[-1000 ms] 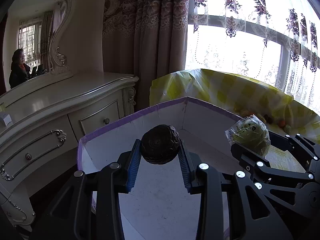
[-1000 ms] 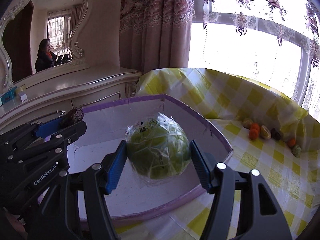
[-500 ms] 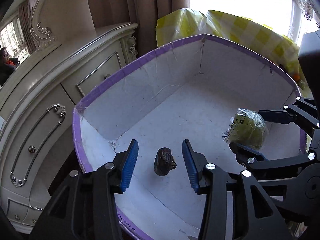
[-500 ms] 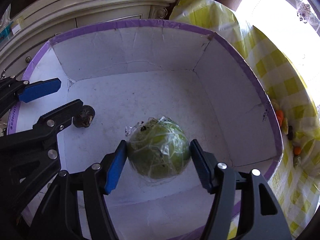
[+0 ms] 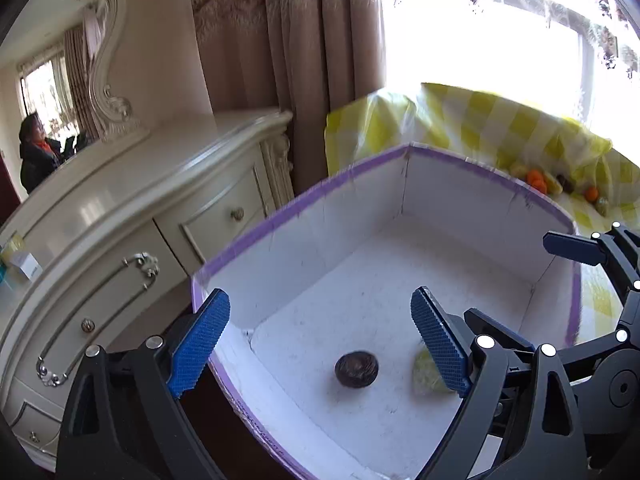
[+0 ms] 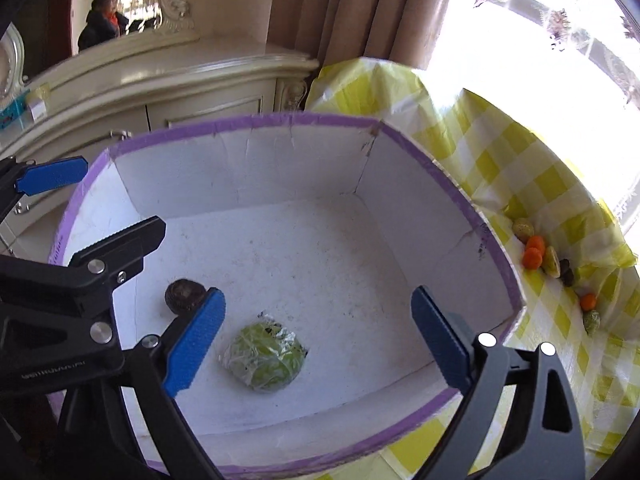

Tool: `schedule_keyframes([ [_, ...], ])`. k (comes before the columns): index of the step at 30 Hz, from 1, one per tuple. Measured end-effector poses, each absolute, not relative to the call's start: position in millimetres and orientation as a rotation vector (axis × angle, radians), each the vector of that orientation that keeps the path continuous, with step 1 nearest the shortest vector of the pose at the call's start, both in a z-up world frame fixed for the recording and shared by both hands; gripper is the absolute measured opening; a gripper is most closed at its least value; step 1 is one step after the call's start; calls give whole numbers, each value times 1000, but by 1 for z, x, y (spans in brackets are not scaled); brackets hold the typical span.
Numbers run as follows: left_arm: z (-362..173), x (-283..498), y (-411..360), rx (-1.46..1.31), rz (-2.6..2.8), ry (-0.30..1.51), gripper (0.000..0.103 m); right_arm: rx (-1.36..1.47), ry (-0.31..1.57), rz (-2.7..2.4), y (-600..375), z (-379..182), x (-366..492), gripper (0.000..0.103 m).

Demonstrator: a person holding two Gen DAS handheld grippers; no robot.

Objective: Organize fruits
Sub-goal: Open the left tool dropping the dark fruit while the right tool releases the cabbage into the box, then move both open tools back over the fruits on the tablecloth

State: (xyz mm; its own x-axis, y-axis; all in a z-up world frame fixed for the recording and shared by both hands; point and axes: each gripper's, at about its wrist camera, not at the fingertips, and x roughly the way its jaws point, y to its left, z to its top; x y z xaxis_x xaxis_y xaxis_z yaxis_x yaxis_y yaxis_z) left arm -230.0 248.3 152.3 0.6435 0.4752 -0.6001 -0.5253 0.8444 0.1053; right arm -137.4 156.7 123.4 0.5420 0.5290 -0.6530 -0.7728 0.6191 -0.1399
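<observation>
A white box with a purple rim (image 5: 304,200) (image 6: 248,122) stands on the yellow checked cloth. On its floor lie a dark round fruit (image 5: 356,369) (image 6: 182,294) and a green head wrapped in clear film (image 6: 264,360), which the left wrist view half hides behind a finger. My left gripper (image 5: 320,328) hovers above the dark fruit, its jaws opening, with nothing between the blue pads. Above the wrapped head hangs my right gripper (image 6: 318,332), its jaws also opening and clear of it.
Several small fruits, some orange (image 6: 534,252) (image 5: 538,182), lie on the checked cloth (image 6: 500,168) right of the box. A cream dresser (image 5: 120,220) with a mirror stands close on the left. A curtain (image 5: 288,40) and a bright window are behind.
Both grippers opened and let go. The dark fruit and the wrapped green head now rest on the box floor. After dipping into the box, both grippers have lifted back.
</observation>
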Motion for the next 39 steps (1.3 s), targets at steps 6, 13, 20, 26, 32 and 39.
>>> schedule_keyframes([
  [6,196,-236,167,60,473,317,89,-162,205,703,52,158,-151,101],
  [13,187,-183,80,115,227,317,92,-114,324,387,-43,123,-104,101],
  [20,139,-102,25,6,21,475,92,30,497,116,-146,82,-37,101],
  [26,86,-12,-1,-25,-14,628,92,145,677,-55,-200,52,22,101],
  [32,44,72,14,-141,63,789,92,158,898,-137,-210,24,79,101],
  [39,25,128,40,-239,153,818,92,151,910,-79,-195,7,139,101],
])
